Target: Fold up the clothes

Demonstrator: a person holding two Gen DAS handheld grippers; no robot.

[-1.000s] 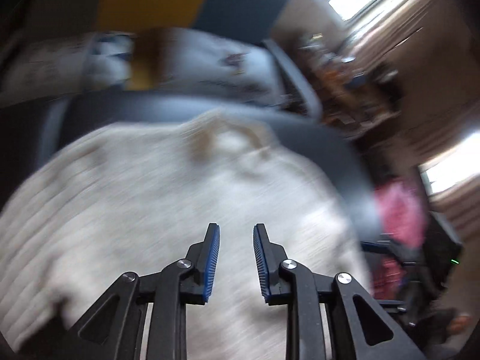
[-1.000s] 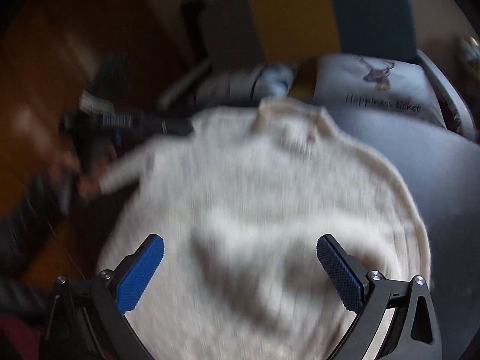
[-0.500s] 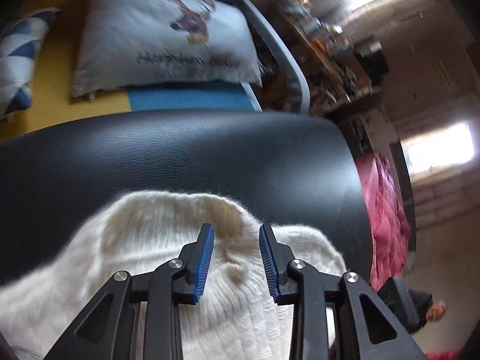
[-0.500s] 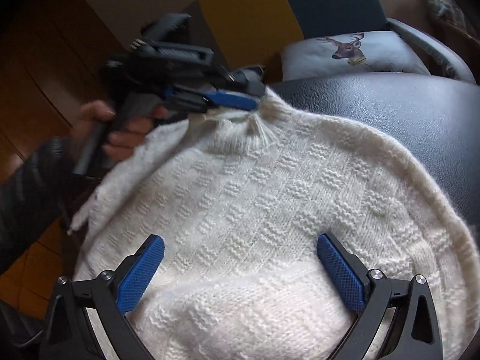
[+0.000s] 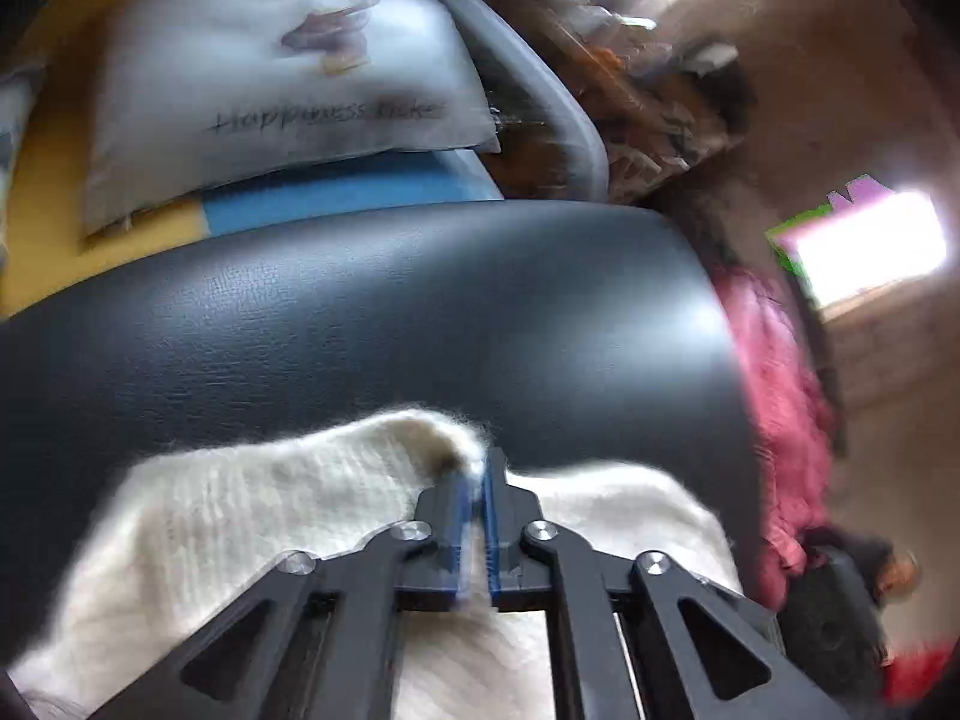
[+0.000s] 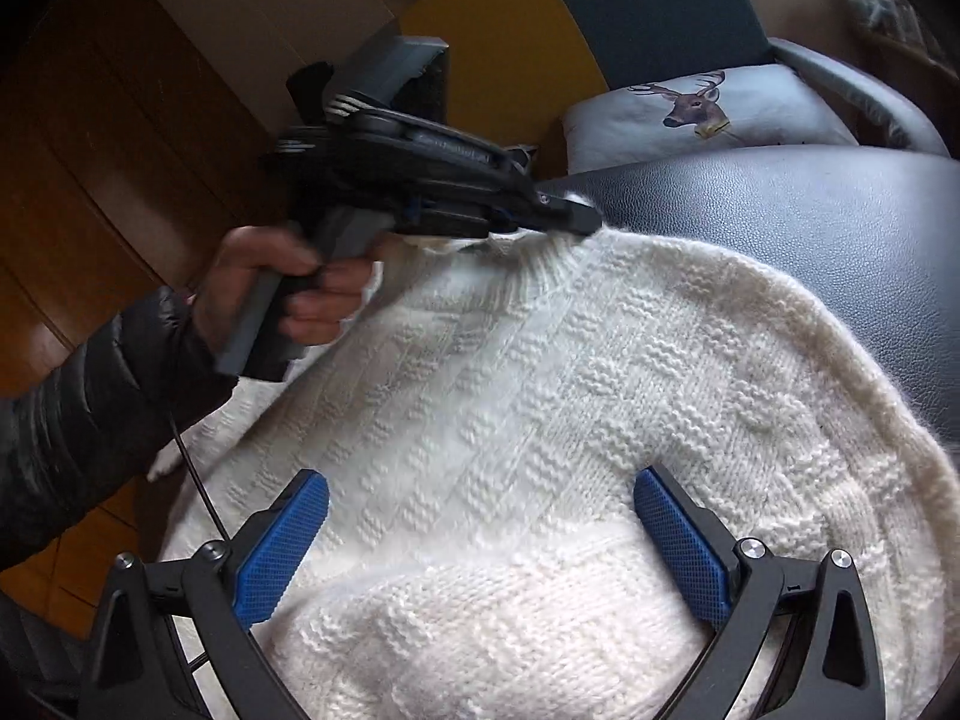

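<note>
A cream knitted sweater (image 6: pixel 540 396) lies spread over a black leather seat (image 6: pixel 810 222). My left gripper (image 5: pixel 474 480) is shut on the sweater's collar (image 5: pixel 420 438), its blue pads pinching the knit at the far edge. Seen from the right wrist, the left gripper (image 6: pixel 576 217) clamps the neck of the sweater, held by a hand (image 6: pixel 282 282) in a black sleeve. My right gripper (image 6: pixel 480 516) hangs open over the sweater's lower body, blue pads (image 6: pixel 282 546) wide apart with nothing between them.
Behind the seat (image 5: pixel 420 300) sits a white cushion with a deer print (image 6: pixel 702 114) on a yellow and blue chair. Wooden floor (image 6: pixel 90 180) lies to the left. A pink cloth (image 5: pixel 774 396) and cluttered shelves (image 5: pixel 630 90) are off to the right.
My left gripper has closed on the sweater's collar; half a second ago its fingers were apart around it. The right gripper has stayed open above the sweater.
</note>
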